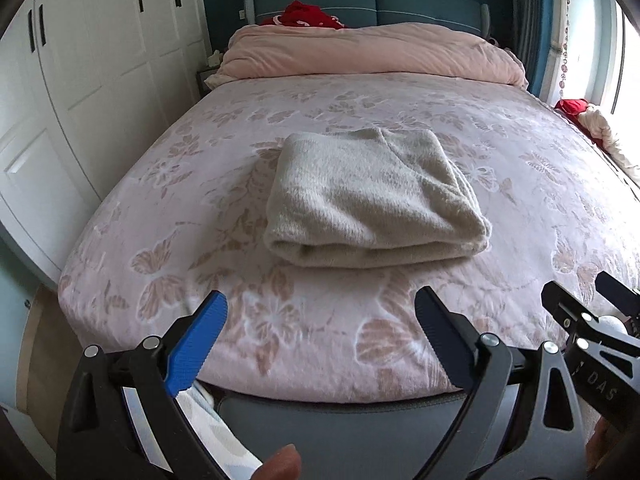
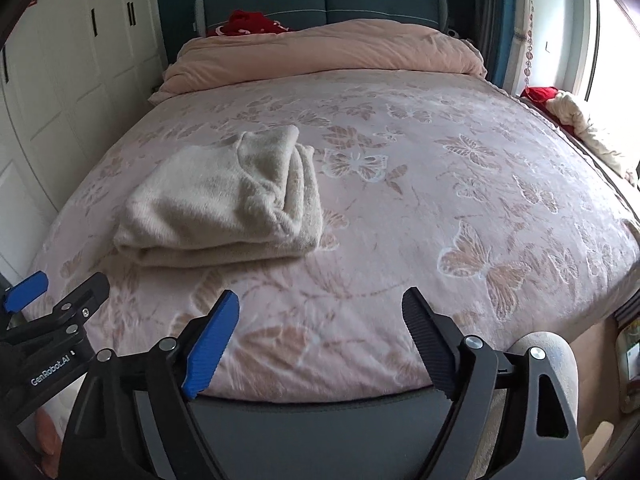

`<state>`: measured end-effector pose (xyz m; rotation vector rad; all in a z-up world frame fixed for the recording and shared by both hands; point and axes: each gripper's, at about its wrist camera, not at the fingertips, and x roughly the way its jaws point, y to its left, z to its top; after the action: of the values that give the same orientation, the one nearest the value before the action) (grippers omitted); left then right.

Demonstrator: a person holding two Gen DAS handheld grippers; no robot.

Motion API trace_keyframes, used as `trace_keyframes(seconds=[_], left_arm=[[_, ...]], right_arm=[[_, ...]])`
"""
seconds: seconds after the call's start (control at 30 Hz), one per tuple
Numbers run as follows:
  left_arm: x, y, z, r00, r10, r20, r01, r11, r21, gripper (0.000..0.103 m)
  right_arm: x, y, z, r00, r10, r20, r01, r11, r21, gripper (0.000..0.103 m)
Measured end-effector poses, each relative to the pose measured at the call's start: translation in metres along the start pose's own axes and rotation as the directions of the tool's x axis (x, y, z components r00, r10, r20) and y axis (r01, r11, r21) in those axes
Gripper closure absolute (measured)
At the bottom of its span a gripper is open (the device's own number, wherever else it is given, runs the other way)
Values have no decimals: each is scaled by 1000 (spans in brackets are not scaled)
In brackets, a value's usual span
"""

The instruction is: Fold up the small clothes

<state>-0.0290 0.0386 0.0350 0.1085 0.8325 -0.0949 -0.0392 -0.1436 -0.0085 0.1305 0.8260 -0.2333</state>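
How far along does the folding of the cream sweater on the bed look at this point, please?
Done: the cream sweater lies folded in a compact stack on the bed cover. In hand: nothing; the left claw and right claw are both open and empty, apart from it. Left: no other unfolded garment lies nearby.

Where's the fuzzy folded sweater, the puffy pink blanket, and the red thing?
Sweater [image 1: 372, 200]: left wrist view, top layer.
Pink blanket [image 1: 372, 50]: left wrist view, middle of roll.
Red thing [image 2: 250, 24]: right wrist view, its top, by headboard.
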Motion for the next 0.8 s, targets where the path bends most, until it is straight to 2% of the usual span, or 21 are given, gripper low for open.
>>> trace_keyframes(seconds=[0.5,0.8], left_arm=[[-9,-7,-11,999,48,26,-48,999,13,11],[-3,-6,-13,999,50,-5,-50,999,14,11]], right_arm=[[-8,12,-8,1000,-17,10,17,1000,-25,18],[-5,13,-9,1000,-15,-7,14,1000,-20,18]])
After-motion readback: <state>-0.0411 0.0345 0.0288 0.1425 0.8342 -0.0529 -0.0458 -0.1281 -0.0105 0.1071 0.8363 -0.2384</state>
